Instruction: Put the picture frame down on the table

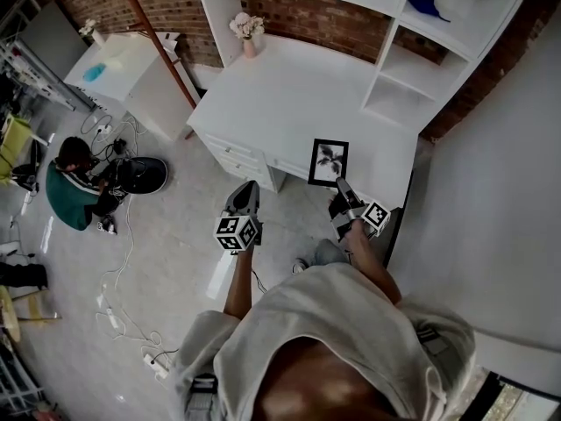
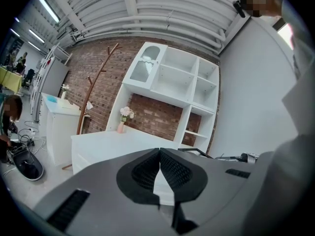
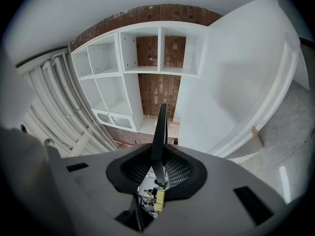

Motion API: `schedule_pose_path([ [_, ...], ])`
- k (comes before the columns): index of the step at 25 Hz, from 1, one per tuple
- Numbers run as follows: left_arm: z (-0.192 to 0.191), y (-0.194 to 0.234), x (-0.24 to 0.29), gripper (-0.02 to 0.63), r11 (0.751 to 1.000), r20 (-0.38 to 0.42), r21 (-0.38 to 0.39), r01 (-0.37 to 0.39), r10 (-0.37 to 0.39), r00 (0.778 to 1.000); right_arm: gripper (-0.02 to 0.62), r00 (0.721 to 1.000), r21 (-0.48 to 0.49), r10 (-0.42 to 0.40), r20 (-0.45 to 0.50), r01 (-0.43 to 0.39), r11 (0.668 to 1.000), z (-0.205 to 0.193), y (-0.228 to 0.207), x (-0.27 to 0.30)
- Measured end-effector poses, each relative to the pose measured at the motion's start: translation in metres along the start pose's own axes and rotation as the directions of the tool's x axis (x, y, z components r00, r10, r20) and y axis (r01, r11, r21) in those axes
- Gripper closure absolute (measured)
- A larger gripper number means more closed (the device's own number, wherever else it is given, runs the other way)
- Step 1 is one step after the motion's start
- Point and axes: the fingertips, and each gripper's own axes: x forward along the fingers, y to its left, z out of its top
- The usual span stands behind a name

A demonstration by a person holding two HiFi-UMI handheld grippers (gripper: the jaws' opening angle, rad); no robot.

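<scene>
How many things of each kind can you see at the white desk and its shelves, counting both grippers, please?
Picture frame: 1
Vase of flowers: 1
Blue object: 1
Grippers, left gripper and right gripper: 2
Total: 5

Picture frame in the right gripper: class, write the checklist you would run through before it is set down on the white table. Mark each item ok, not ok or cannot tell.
1. Grip: the right gripper has its fingers shut on the edge of the picture frame: ok.
2. Left gripper is empty, with its fingers together and apart from the frame: ok.
3. Landing spot: the table is bare near the frame, and the flower vase stands at the far corner: ok.
4. Frame fully over the tabletop, not past its front edge: cannot tell.
5. Gap between frame and tabletop: cannot tell.
</scene>
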Motion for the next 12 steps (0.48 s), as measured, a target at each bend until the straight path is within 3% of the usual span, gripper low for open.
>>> schedule_pose_path([
  [12,-0.001,0.027,0.012,0.589,0.999,-0.010,-0.010,-0.040,0.040,0.999,0.509,0.999,0.022,-0.007,-0.038,0.008,1.000,-0.003,-0.013,0.037],
])
